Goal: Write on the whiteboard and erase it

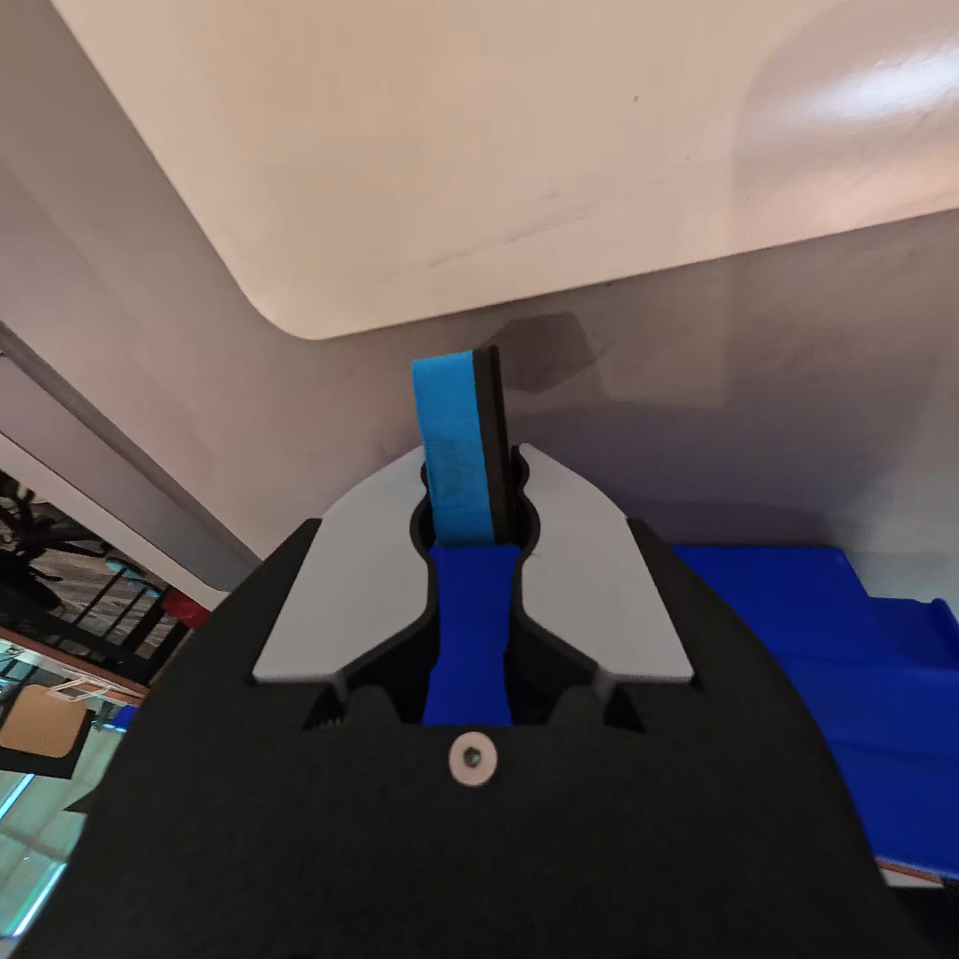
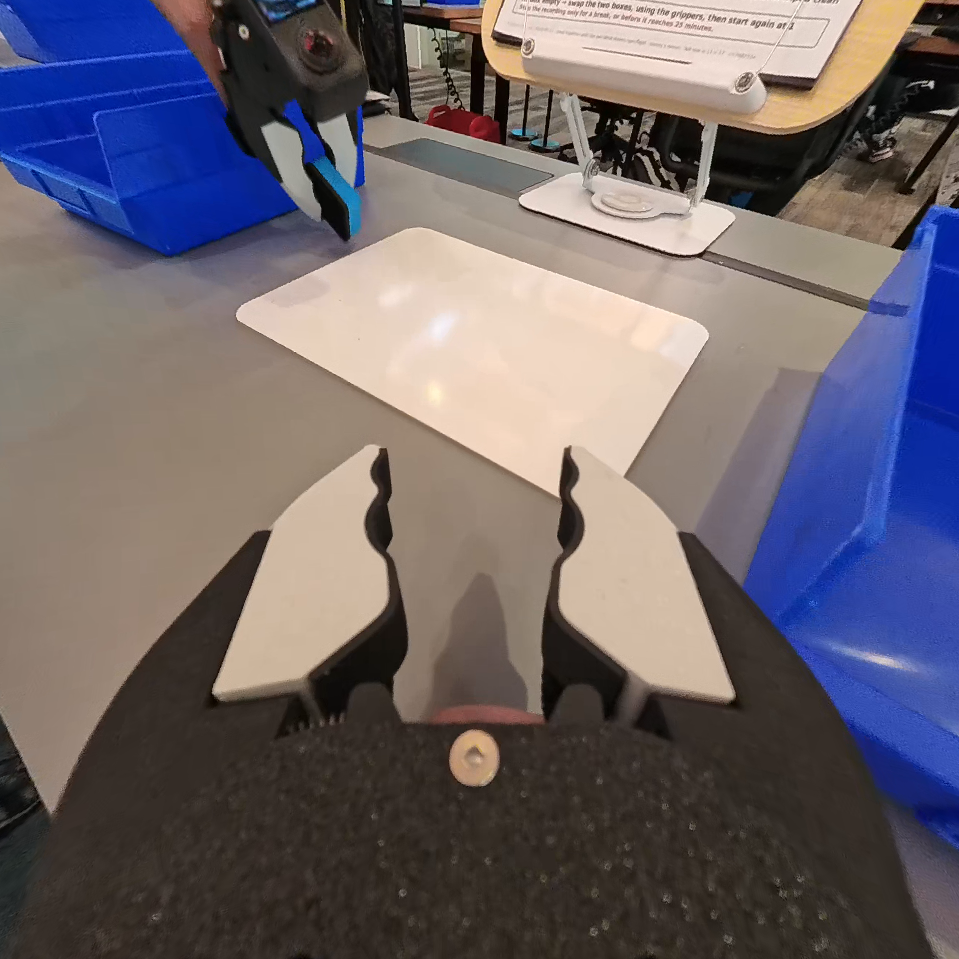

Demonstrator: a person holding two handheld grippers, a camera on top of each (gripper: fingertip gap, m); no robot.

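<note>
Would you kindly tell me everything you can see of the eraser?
The eraser is a small block with a light blue foam body and a black felt side. It stands on edge, clamped between the left gripper fingers, its far end sticking out past them. It hangs just off the whiteboard corner; contact with the grey table is unclear.

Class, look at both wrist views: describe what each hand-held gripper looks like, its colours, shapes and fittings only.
The left hand-held gripper and right hand-held gripper match: a black, grainy body with a silver hex screw in the middle, and two pale grey fingers tapering forward, with wavy black inner pads. The right wrist view also shows a black camera with a round lens on the left one.
</note>
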